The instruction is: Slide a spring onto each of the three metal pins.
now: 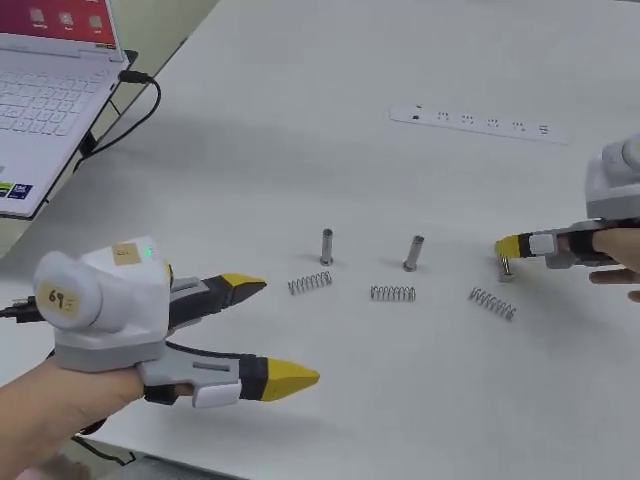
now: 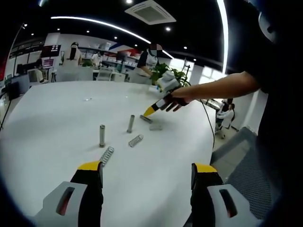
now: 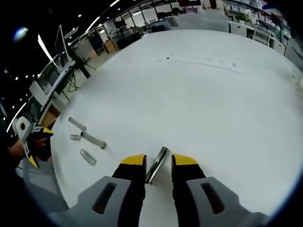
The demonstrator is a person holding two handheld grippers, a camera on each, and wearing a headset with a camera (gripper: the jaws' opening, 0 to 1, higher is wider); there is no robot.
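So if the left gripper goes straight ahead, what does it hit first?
Probably the nearest spring, lying just ahead of one open jaw of the left gripper; a pin stands just beyond. Depth is unclear.

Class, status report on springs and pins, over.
Left gripper open. Right gripper shut on short silver metal pin. Other two pins upright, bare. Three coiled wire springs loose on white table. Nothing blocking.
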